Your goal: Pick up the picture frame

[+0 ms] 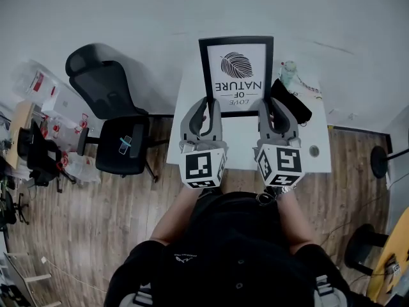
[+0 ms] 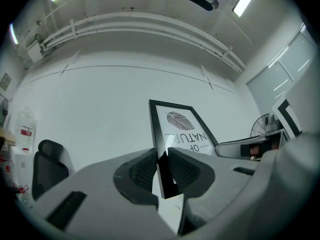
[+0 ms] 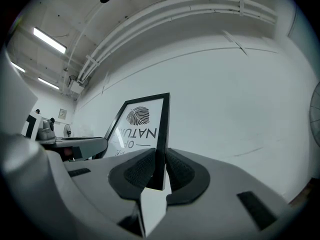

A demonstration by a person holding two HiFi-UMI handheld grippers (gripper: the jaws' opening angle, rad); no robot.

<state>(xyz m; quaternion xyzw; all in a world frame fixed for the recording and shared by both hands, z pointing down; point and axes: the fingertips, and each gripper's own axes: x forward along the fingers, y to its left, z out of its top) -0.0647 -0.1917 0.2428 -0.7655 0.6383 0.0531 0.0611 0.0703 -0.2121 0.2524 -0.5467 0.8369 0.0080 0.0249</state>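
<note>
A black picture frame [image 1: 236, 75] with a leaf print and the words "LOVE OF NATURE", seen upside down, is held up above the white table [image 1: 239, 146]. My left gripper [image 1: 206, 110] is shut on the frame's left side bar [image 2: 161, 154]. My right gripper [image 1: 270, 110] is shut on the frame's right side bar [image 3: 161, 149]. Both sets of ribbed pads [image 2: 145, 171] [image 3: 140, 171] press on the black edge. In both gripper views the frame stands against the white wall.
A black office chair [image 1: 112, 114] stands left of the table on the wood floor. A dark object [image 1: 293, 101] and a pale bottle [image 1: 289, 72] lie at the table's right end. A fan base [image 1: 378, 162] stands at the right.
</note>
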